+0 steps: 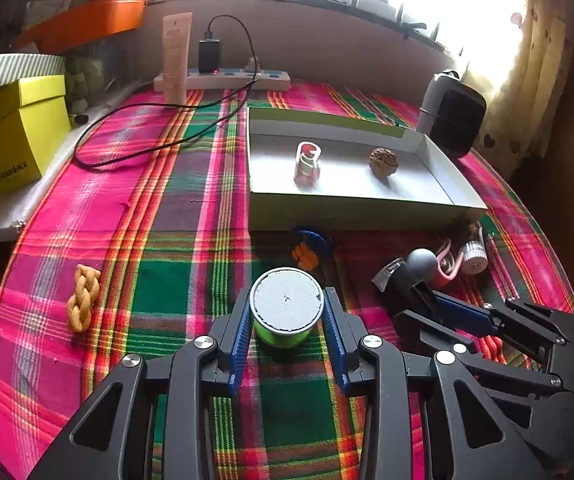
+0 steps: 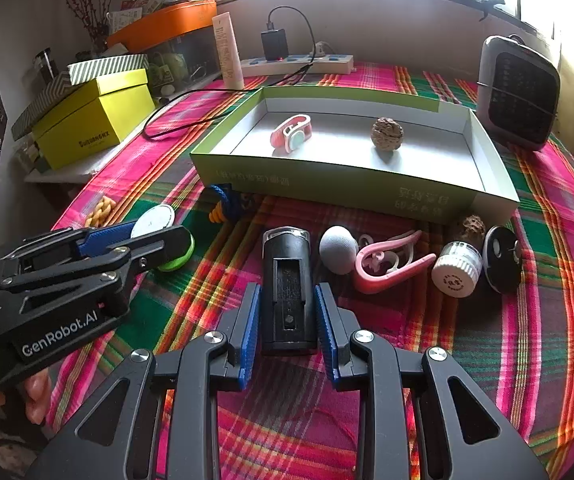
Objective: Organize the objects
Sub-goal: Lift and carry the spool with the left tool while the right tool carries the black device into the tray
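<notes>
Two tools: left tool and right tool, each in a person's hand, both over the plaid worktop
Left tool state: jaws part open, closed in on a green tub with a white lid; pads look to touch its sides; it seems gripped, though whether it is lifted I cannot tell
Right tool state: jaws drawn in as narrow as they go, on either side of a black case lying lengthwise between the pads; they look pressed on it
Tray: a shallow box lies ahead of both tools, its near wall just beyond the loose things
Done: two things already inside the box, a pink band and a walnut, well apart
Left over, ahead and right of right tool: a grey ball, a pink clip, a white-capped jar, a black disc, a second walnut against the box wall
Left over, ahead of left tool: a blue-and-orange toy by the box; a braided twist far to its left
Progress: early, by my judgement; two in, about nine out, counting the two now between jaws
Next: probably carry tub and case forward over the near wall
</notes>
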### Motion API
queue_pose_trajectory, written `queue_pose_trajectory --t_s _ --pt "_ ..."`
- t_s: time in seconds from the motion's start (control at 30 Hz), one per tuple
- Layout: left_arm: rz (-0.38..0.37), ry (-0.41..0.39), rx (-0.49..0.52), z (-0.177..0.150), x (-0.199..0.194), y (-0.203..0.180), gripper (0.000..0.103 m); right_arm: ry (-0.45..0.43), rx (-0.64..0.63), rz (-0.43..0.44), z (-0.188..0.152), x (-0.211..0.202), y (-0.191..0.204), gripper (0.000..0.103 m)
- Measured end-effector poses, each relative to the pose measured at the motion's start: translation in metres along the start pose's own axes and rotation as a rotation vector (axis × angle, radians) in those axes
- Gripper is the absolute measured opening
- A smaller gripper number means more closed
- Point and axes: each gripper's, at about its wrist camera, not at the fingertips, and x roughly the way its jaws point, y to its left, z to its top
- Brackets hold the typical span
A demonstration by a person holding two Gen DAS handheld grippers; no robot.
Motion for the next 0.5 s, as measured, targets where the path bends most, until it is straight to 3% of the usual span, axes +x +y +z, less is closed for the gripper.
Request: queue_pose_trajectory --t_s 0.5 --pt "-0.005 -0.029 0.016 -0.0028 -0.0098 -0.0033 0.032 -0.011 -0.006 0.008 -0.0028 -0.0056 0.0006 0.029"
